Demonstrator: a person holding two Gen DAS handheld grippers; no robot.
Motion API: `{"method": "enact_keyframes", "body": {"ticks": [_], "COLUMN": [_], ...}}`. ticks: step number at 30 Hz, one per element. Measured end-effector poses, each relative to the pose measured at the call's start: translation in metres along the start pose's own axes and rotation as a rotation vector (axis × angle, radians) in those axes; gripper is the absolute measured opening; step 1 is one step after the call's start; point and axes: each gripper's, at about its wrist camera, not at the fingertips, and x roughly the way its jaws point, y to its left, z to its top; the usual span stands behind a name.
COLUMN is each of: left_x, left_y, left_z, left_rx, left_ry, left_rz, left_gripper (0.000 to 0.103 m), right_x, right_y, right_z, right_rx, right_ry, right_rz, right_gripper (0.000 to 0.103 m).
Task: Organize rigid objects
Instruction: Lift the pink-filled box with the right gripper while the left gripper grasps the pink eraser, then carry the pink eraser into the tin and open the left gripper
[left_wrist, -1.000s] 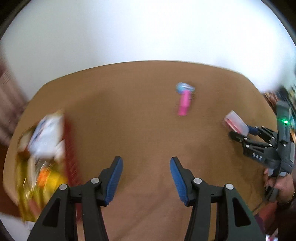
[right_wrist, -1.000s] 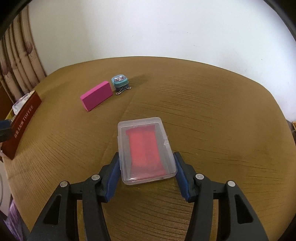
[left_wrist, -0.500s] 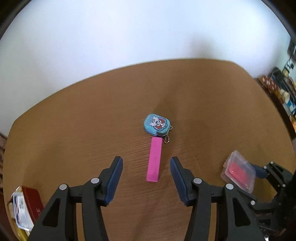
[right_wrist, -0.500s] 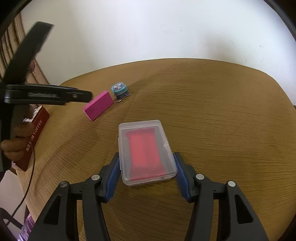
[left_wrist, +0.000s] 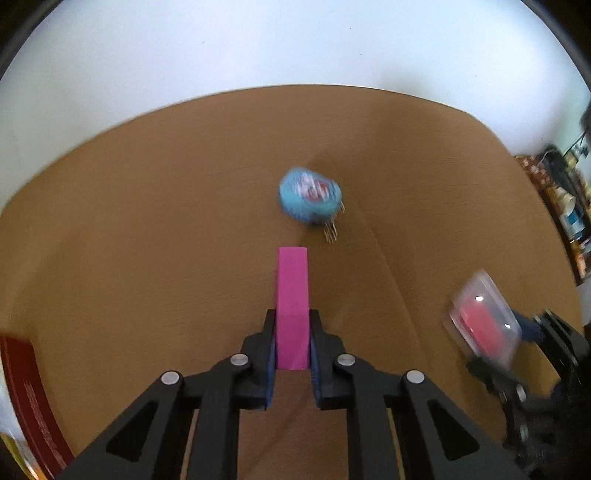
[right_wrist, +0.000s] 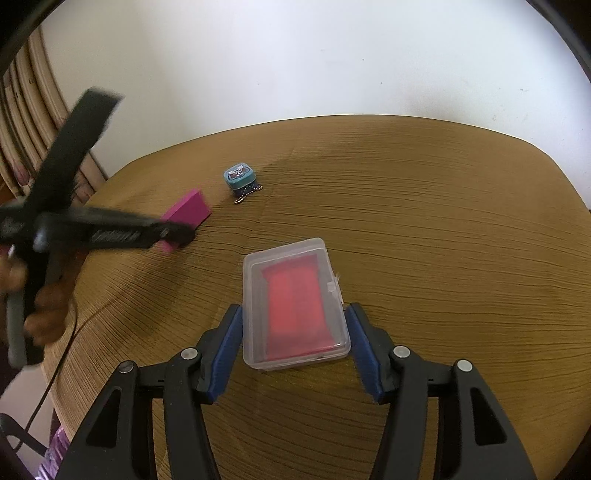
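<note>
A pink block (left_wrist: 292, 280) lies lengthwise between the fingers of my left gripper (left_wrist: 293, 317), which is shut on its near end. In the right wrist view the same block (right_wrist: 190, 208) sticks out past the left gripper (right_wrist: 177, 234), which a hand (right_wrist: 48, 302) holds. A small blue tin (left_wrist: 309, 199) with a bead chain lies just beyond the block, blurred here and sharp as the tin (right_wrist: 240, 177) in the right wrist view. My right gripper (right_wrist: 294, 310) is shut on a clear plastic box (right_wrist: 295, 302) with a red insert, its pads against both long sides.
All of it sits on a brown ribbed table (right_wrist: 443, 221) against a white wall. A dark red carton (left_wrist: 26, 398) stands at the table's left edge. A curtain (right_wrist: 22, 122) hangs at the left. Cluttered shelves (left_wrist: 565, 206) lie past the right edge.
My left gripper swung from the red carton over to the pink block, came down around it and shut on it. The right gripper kept its hold on the clear box and stayed put.
</note>
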Motion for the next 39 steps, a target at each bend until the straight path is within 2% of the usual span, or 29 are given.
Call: {"method": "enact_keyframes", "body": {"ticks": [6,9,12,15,19,21,24,27,32,34,36,39], "left_x": [-0.04,-0.058,-0.072,-0.1,-0.149,-0.171,-0.178,-0.171,-0.136,-0.132,-0.131,-0.136], "left_y": [-0.009,-0.007,0.011,0.041,0.1,0.134,0.177,0.208,0.228,0.229,0.228,0.227], "left_z": [-0.085,-0.116,-0.145,-0.171,-0.183,-0.191,-0.192,-0.205,-0.214,-0.219,-0.223,-0.228], "left_rx": [-0.064,-0.101,-0.167,-0.259,-0.366,-0.412,-0.449,-0.48,-0.546,-0.554,-0.541,-0.535], "left_ry": [0.013,0.025,0.038,-0.001,-0.093,-0.128,-0.117,-0.082,-0.037,-0.032,-0.045,-0.061], "left_rz": [-0.042,-0.068,-0.065,-0.069,-0.004,0.07,0.18,0.203,0.153,0.179,0.241,0.24], "left_gripper": [0.015,0.015,0.015,0.015,0.015,0.015,0.015,0.015,0.015,0.015,0.015,0.02], "right_x": [0.001,0.004,0.006,0.008,0.011,0.014,0.015,0.016,0.018,0.018,0.019,0.019], "right_y": [0.002,0.005,0.008,0.013,0.02,0.024,0.025,0.026,0.029,0.03,0.032,0.032], "right_z": [0.001,0.002,0.003,0.002,0.002,0.002,0.002,0.003,0.002,0.001,0.001,0.001], "right_rx": [-0.013,-0.023,-0.034,-0.045,-0.07,-0.085,-0.093,-0.095,-0.108,-0.116,-0.121,-0.125], "right_ry": [0.005,0.008,0.012,0.015,0.022,0.027,0.03,0.031,0.035,0.038,0.04,0.041], "right_rz": [-0.015,-0.024,-0.037,-0.049,-0.072,-0.083,-0.093,-0.096,-0.105,-0.109,-0.113,-0.115], "right_gripper": [0.054,0.054,0.054,0.055,0.057,0.06,0.06,0.06,0.063,0.064,0.065,0.066]}}
